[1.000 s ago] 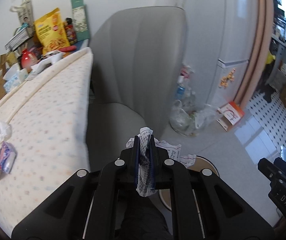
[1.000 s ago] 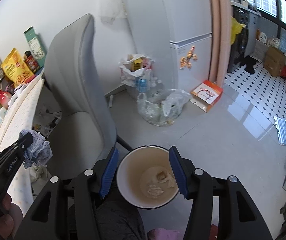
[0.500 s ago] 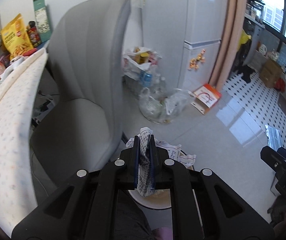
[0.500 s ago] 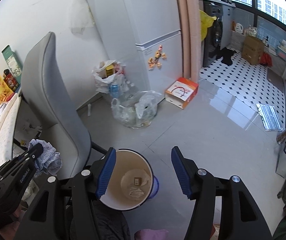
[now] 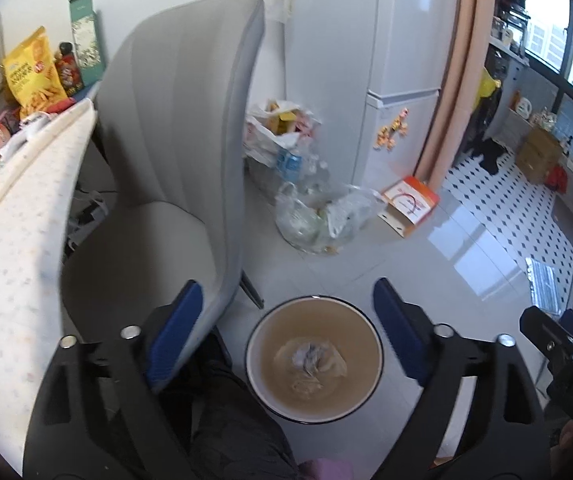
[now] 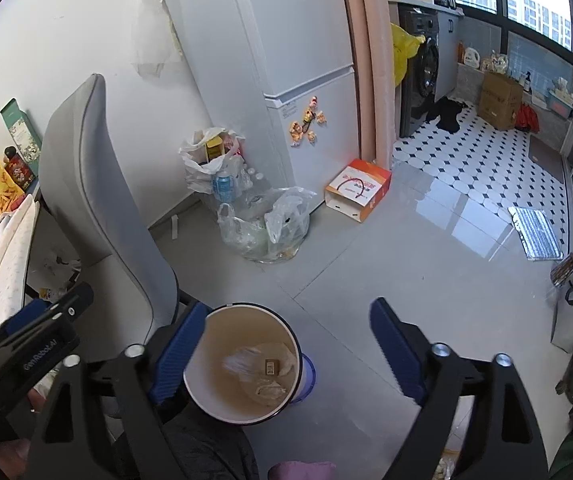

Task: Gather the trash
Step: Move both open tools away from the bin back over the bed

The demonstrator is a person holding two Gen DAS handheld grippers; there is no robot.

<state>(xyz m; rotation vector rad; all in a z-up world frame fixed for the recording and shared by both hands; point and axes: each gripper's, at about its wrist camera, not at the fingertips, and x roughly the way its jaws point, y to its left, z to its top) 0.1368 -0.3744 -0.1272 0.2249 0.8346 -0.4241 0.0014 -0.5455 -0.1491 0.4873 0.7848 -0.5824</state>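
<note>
The left gripper (image 5: 286, 316) hangs over the round bin (image 5: 313, 360) on the floor. Its jaws have just been opening and now stand wide apart, with nothing between them. A crumpled paper (image 5: 310, 358) lies at the bottom of the bin, on top of other scraps. So this piece of trash looks to be thrown away.

The right gripper (image 6: 286, 334) is beside it, a bit to one side of the same bin (image 6: 246, 364). Its jaws have also just been opening. They are spread wide and hold nothing. The bin sits near its left finger, but the blue pads do not seem to press on it.

The bin stands just beside a grey chair (image 5: 174, 140). A table with a dotted cloth (image 5: 18, 240) is on the far side of the chair. Only its back edge shows, with snack bags and boxes, so it is hard to tell if more trash waits there. If some does, the hands would have to go back, pick it up and bring it to the bin.
</note>
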